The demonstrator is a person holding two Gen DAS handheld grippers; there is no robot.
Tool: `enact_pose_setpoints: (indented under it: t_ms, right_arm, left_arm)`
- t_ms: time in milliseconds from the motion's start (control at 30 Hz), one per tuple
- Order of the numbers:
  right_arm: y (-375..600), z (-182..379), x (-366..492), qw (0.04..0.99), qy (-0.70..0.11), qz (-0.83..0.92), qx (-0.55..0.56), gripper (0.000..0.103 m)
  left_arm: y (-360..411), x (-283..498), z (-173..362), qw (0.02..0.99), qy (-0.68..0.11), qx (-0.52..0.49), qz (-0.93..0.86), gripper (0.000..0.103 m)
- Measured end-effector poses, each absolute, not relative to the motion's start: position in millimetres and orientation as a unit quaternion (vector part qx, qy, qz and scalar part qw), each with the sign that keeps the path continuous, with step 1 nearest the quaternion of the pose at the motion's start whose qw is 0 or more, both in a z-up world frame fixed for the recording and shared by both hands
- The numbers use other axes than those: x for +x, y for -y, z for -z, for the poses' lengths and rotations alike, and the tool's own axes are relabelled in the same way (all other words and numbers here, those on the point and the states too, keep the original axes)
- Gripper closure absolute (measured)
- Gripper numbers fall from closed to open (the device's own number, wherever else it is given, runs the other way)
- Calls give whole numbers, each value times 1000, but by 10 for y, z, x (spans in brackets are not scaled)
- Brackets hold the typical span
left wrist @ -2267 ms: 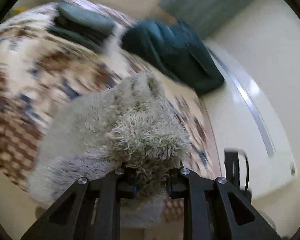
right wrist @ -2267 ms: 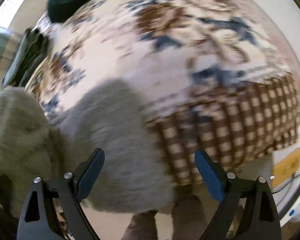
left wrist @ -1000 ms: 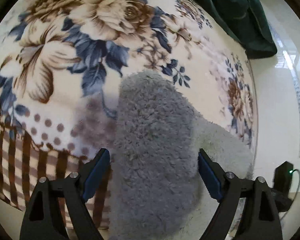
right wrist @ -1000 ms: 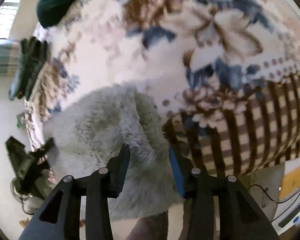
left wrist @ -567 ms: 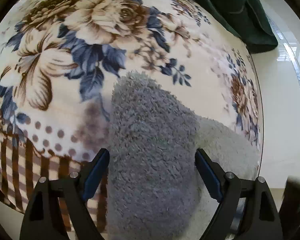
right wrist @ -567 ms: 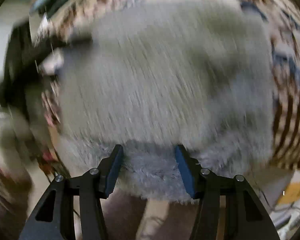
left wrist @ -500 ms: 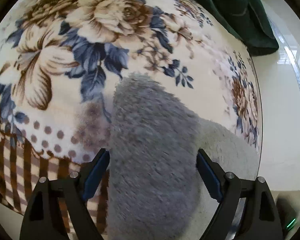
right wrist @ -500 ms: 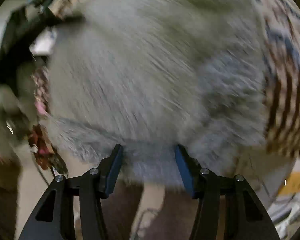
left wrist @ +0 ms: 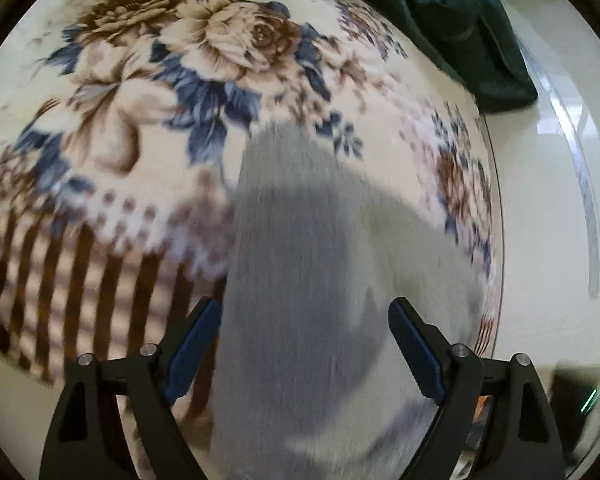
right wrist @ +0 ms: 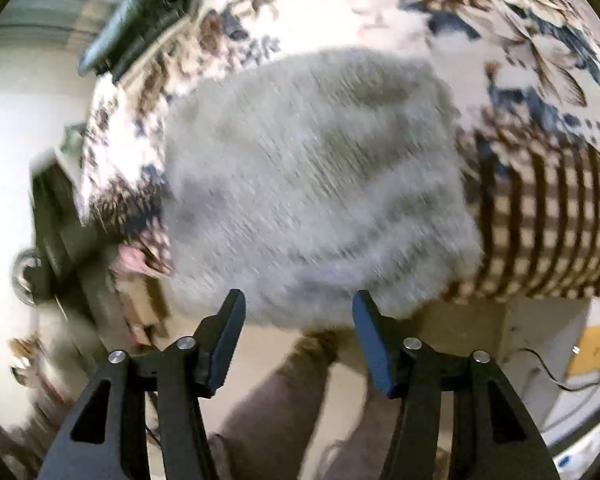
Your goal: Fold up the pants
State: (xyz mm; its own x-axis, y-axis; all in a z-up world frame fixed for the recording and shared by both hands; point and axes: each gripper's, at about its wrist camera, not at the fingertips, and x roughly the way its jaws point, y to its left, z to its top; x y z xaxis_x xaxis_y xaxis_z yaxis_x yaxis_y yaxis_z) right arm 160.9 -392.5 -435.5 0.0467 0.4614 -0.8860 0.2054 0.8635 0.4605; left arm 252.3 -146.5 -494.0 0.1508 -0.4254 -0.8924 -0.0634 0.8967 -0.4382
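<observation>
Left wrist view: fuzzy grey pants (left wrist: 300, 264) lie folded on the floral blanket (left wrist: 148, 92) near its front edge, both grippers spread and holding nothing.

Left gripper (left wrist: 304, 344) hangs with its blue-padded jaws wide apart on either side of the pants, and motion blur makes it impossible to tell whether the pads touch the pile; the garment's near end runs out of the bottom of that view. Right wrist view shows the same pants (right wrist: 312, 184) as a smeared, roughly square bundle at the blanket's (right wrist: 548, 216) checked border, with the right gripper (right wrist: 298, 336) parted just short of the near edge, touching no cloth. A dark green garment (left wrist: 460, 20) sits at the far right corner, partly cut off. Below the right gripper, the person's legs (right wrist: 284, 408) are blurred.
</observation>
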Motion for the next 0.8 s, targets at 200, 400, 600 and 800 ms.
enact_pose_setpoints:
  t_ms: [200,400,600,800]
  right_arm:
    - [3998,4541,1716,671,-699,-54,240,44]
    - [4006,4840,1552,656,-714,-50,241,44]
    - [3802,4899,1601,662,-699,-59,266,44]
    - [3621,5020,1618,658,-707,-53,253,44]
  left_arm:
    - [1573,1612,5283,671,-712,-172,119,16]
    - [1553,1163,5451,631,-744,-186,116,17]
    - [1206,1423,5019,701,-677,-214,75,17]
    - [848,1490,5500,681,-686,-254,-22,17]
